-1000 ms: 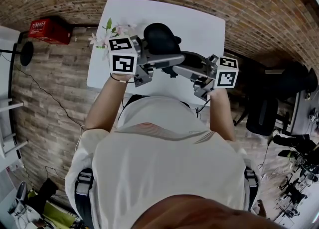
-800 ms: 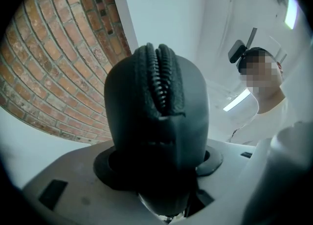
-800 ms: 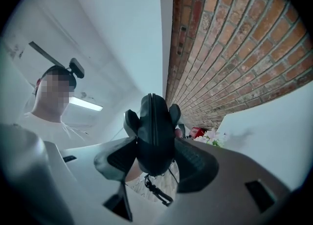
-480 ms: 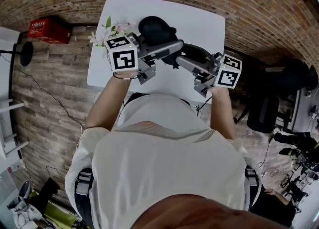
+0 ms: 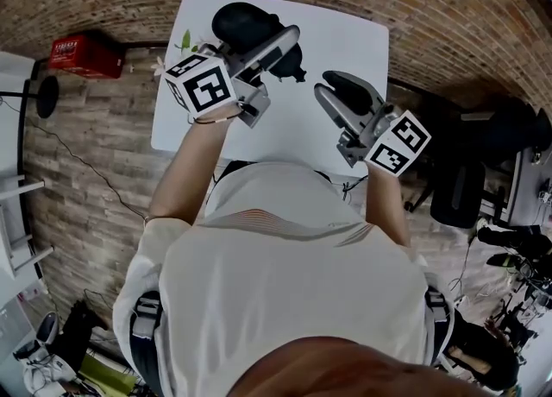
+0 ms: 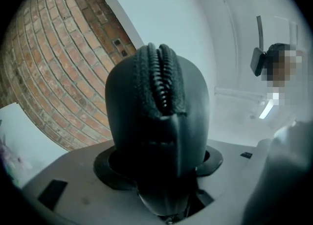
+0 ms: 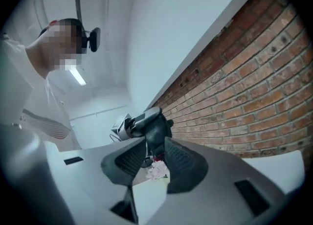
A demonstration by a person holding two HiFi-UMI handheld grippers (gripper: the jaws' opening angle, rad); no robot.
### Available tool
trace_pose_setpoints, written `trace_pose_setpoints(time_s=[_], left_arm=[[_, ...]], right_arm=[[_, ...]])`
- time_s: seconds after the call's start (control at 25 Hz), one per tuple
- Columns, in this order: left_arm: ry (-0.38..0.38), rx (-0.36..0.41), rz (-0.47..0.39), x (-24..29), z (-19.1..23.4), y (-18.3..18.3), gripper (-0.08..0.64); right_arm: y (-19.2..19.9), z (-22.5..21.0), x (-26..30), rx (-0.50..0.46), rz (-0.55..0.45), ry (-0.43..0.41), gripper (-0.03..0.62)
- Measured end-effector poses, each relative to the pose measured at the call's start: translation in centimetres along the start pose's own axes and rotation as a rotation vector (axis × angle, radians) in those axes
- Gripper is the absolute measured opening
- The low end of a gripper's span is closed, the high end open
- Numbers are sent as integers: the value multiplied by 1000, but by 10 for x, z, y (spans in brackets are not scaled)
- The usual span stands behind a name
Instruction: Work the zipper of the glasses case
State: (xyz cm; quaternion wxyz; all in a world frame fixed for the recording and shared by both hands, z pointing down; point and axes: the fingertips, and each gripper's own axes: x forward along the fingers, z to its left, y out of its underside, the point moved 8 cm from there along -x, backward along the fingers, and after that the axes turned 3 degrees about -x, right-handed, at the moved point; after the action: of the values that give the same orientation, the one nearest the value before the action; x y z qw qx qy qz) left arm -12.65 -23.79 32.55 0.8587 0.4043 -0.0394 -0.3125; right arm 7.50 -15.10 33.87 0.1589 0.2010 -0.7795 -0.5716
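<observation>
Right hand-held gripper off glasses case; jaws closing, empty.

One person is working two tools, a left gripper and a right gripper, above one white table; one black glasses case, one flower sprig and one red crate are also showing.
</observation>
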Motion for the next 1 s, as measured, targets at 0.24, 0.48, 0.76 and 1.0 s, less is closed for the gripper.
trace_pose_setpoints(time_s=[0.24, 0.48, 0.76, 1.0], left_arm=[[-30, -6, -70, 5, -11, -2, 279], [-38, -3, -65, 6, -13, -4, 279], [-35, -21, -62, 5, -14, 1, 279], [-40, -36, -60, 6, -11, 3, 279]], right_arm=[[19, 20, 9, -58, 77, -8, 126], [30, 22, 37, -119, 126, 54, 110], [31, 21, 42, -146, 128, 105, 109], [32, 22, 49, -160, 123, 110, 86]])
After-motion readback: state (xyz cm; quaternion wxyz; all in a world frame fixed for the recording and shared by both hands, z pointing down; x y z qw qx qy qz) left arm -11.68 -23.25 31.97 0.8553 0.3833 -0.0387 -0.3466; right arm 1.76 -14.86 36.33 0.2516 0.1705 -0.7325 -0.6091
